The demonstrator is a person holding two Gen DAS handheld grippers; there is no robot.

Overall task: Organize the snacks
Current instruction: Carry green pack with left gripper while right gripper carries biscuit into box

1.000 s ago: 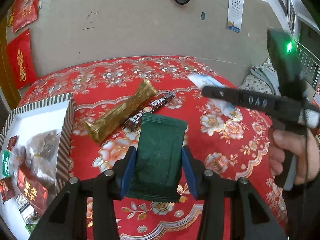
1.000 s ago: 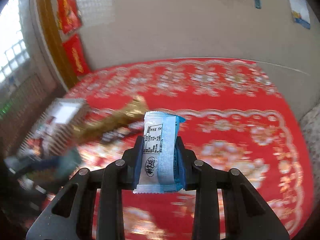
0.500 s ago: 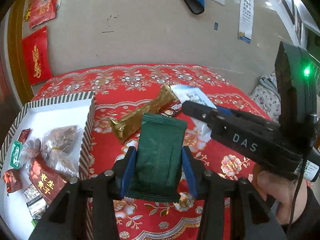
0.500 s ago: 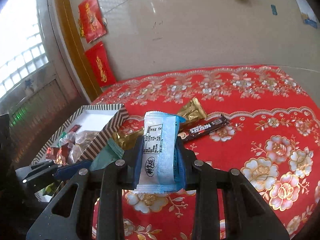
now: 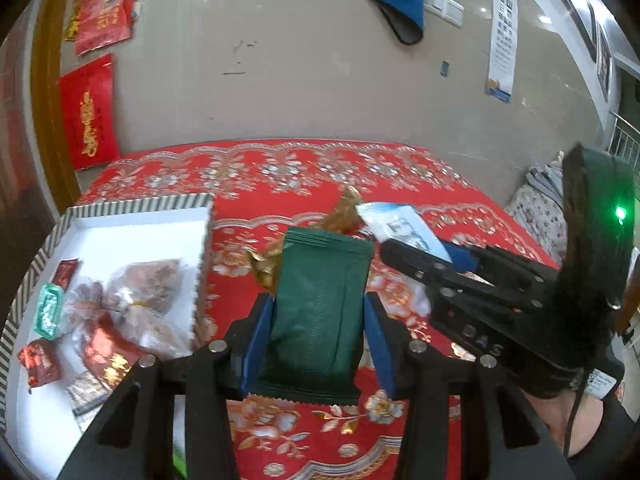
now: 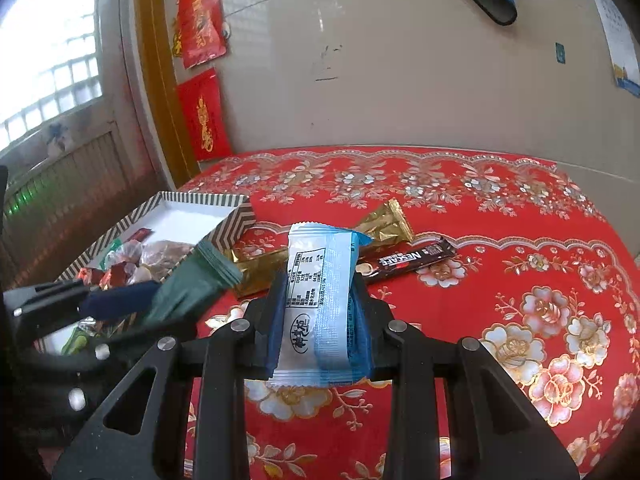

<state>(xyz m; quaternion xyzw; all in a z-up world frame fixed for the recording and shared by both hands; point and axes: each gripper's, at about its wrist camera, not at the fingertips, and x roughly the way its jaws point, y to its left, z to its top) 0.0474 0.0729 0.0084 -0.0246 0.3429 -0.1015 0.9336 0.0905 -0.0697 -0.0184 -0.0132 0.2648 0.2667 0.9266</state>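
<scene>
My left gripper (image 5: 318, 336) is shut on a dark green snack packet (image 5: 320, 300), held upright just right of the striped box (image 5: 136, 203). In the right wrist view the same green packet (image 6: 192, 284) and left gripper (image 6: 120, 304) show at the left, beside the box (image 6: 236, 224). My right gripper (image 6: 320, 320) is shut on a white-and-blue snack packet (image 6: 320, 300); in the left wrist view that packet (image 5: 400, 226) sticks out of the right gripper (image 5: 448, 256). A gold bar (image 6: 384, 224) and a dark Nescafe stick (image 6: 408, 262) lie on the red cloth beyond.
The striped box holds several wrapped snacks (image 5: 132, 292) on its white floor. A red flowered tablecloth (image 6: 520, 280) covers the table, which meets a beige wall (image 6: 400, 80) at the back. A person's hand (image 5: 576, 432) holds the right gripper's handle at lower right.
Both grippers have swung left toward the striped box, each keeping its packet. The right gripper has come closer to the left one; the box now fills more of both views.
</scene>
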